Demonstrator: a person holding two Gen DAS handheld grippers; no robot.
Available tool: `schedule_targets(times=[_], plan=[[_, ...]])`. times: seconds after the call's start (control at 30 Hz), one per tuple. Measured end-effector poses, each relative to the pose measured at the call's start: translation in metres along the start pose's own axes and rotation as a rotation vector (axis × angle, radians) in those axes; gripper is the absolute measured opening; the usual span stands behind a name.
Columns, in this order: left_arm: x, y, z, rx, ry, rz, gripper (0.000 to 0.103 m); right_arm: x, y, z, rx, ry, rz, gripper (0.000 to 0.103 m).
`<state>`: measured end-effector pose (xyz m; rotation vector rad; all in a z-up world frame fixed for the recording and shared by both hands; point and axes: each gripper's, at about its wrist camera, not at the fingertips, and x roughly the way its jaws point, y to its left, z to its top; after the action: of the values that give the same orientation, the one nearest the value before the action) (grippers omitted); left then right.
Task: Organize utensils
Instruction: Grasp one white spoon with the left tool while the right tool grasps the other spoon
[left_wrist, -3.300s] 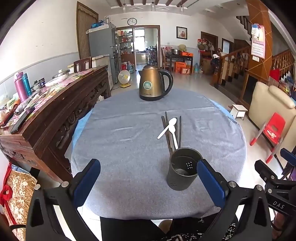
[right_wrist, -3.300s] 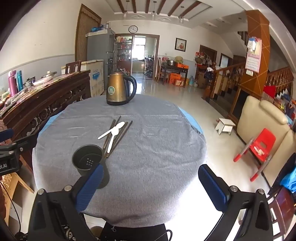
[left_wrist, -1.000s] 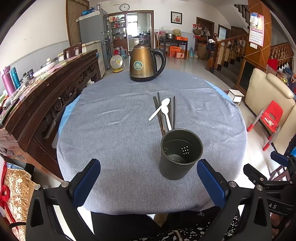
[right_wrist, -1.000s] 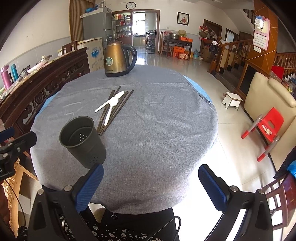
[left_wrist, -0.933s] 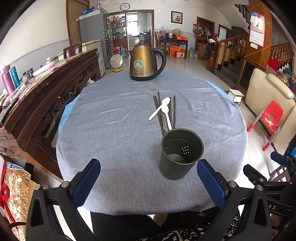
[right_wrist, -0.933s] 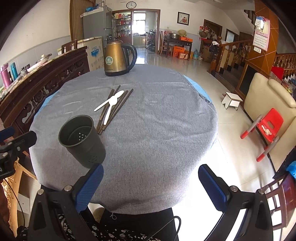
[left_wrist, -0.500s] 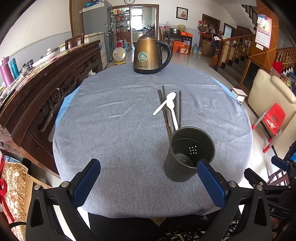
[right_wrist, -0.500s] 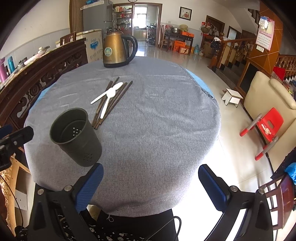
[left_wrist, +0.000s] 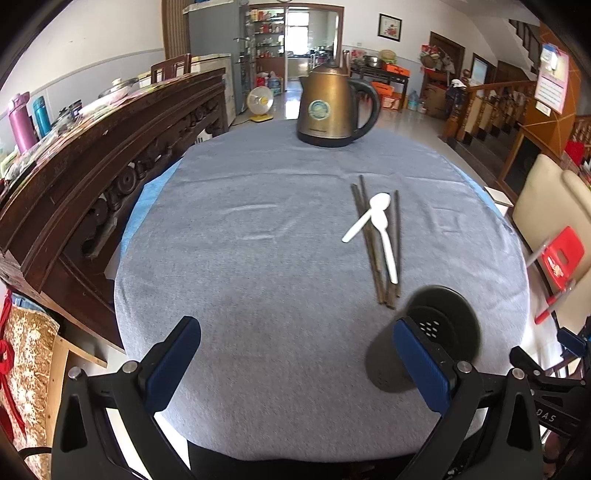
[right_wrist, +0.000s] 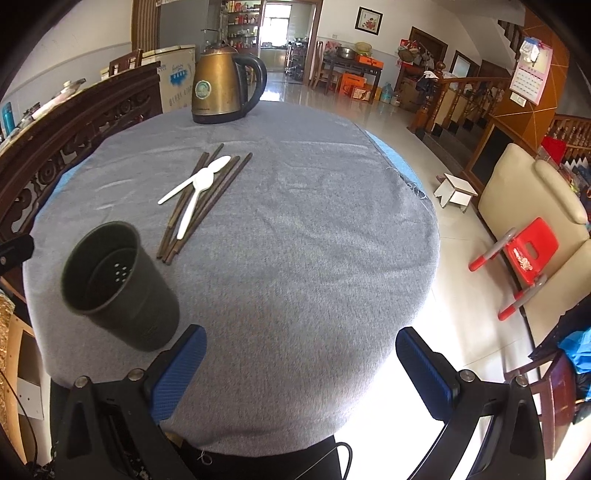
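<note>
Both grippers spread wide, empty: left gripper (left_wrist: 295, 363), right gripper (right_wrist: 301, 363). Dark perforated utensil holder (right_wrist: 118, 284) stands upright, nothing in it. Just beyond the holder: brown chopsticks (right_wrist: 201, 205) bundled on the grey cloth (right_wrist: 314, 240), two white spoons (right_wrist: 195, 192) lying across them.

Risk: spoons sit loose on the sticks; nipping a chopstick first could flick them away. The holder is light and could tip if bumped.

Versus a second ago: both cameras are higher and further forward, and the left gripper's right pad (left_wrist: 419, 360) now overlaps the holder.

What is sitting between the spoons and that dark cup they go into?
Nothing visible. The white spoons lie on the chopsticks, and only bare grey cloth separates them from the holder.
</note>
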<state>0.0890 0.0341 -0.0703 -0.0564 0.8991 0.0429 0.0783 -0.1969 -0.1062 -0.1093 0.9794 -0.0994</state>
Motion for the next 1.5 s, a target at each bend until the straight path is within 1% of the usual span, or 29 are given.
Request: schedule_targets(times=[0.13,0.23,0.43,0.5,0.57,0.63,0.7,0.77,0.83,0.87,0.9,0.93,0.97,1.0,1.03,1.07,1.1,1.13,1.17,1.2,1.27,1.3,1.37,1.43,1.5], plan=[[0.017,0.010,0.011,-0.008,0.018,0.027,0.103,0.013,-0.001,0.010,0.001,0.010,-0.016,0.103],[0.031,0.016,0.021,0.009,0.032,0.063,0.103,0.026,-0.005,0.022,0.009,0.014,-0.029,0.103],[0.071,0.020,0.055,0.047,0.052,0.085,0.103,0.057,-0.019,0.058,0.062,0.019,0.029,0.103],[0.086,0.015,0.068,0.074,0.062,0.076,0.103,0.069,-0.020,0.072,0.073,0.018,0.063,0.103],[0.101,0.009,0.079,0.096,0.073,0.058,0.103,0.084,-0.020,0.089,0.084,0.028,0.116,0.102],[0.119,0.000,0.090,0.125,0.091,0.044,0.103,0.099,-0.017,0.104,0.095,0.043,0.159,0.097],[0.132,-0.010,0.098,0.149,0.101,0.016,0.103,0.116,-0.015,0.118,0.116,0.069,0.226,0.090],[0.147,-0.019,0.104,0.176,0.119,-0.018,0.103,0.137,-0.012,0.132,0.155,0.103,0.288,0.084],[0.162,-0.027,0.109,0.193,0.137,-0.075,0.100,0.154,-0.010,0.141,0.196,0.134,0.340,0.078],[0.170,-0.031,0.111,0.203,0.155,-0.114,0.095,0.163,-0.008,0.145,0.216,0.150,0.381,0.072],[0.176,-0.033,0.112,0.209,0.172,-0.137,0.087,0.169,-0.006,0.148,0.223,0.165,0.407,0.065],[0.182,-0.036,0.112,0.215,0.189,-0.156,0.082,0.176,0.000,0.150,0.222,0.186,0.432,0.062],[0.188,-0.040,0.111,0.226,0.207,-0.177,0.074,0.181,0.005,0.151,0.216,0.198,0.442,0.057],[0.193,-0.043,0.110,0.236,0.224,-0.195,0.068,0.184,0.008,0.152,0.216,0.202,0.445,0.057],[0.199,-0.047,0.108,0.247,0.241,-0.214,0.065,0.187,0.012,0.152,0.219,0.205,0.445,0.057],[0.201,-0.049,0.107,0.255,0.247,-0.227,0.058,0.190,0.014,0.151,0.221,0.209,0.446,0.057],[0.204,-0.056,0.105,0.265,0.252,-0.245,0.054,0.192,0.015,0.150,0.223,0.212,0.448,0.057],[0.207,-0.058,0.105,0.276,0.255,-0.262,0.053,0.194,0.017,0.149,0.226,0.214,0.451,0.057],[0.209,-0.062,0.104,0.286,0.257,-0.279,0.048,0.197,0.018,0.147,0.230,0.215,0.452,0.057],[0.211,-0.065,0.104,0.293,0.263,-0.288,0.040,0.197,0.016,0.148,0.234,0.216,0.454,0.057],[0.216,-0.071,0.102,0.299,0.278,-0.305,0.030,0.201,0.017,0.147,0.238,0.220,0.453,0.057],[0.216,-0.073,0.102,0.300,0.261,-0.309,0.025,0.200,0.016,0.146,0.239,0.221,0.453,0.057],[0.219,-0.073,0.103,0.289,0.264,-0.322,0.014,0.199,0.015,0.146,0.238,0.221,0.457,0.057],[0.221,-0.065,0.104,0.259,0.267,-0.339,0.012,0.197,0.015,0.149,0.233,0.219,0.466,0.057],[0.219,-0.060,0.102,0.247,0.265,-0.333,0.010,0.195,0.019,0.152,0.215,0.214,0.483,0.057]])
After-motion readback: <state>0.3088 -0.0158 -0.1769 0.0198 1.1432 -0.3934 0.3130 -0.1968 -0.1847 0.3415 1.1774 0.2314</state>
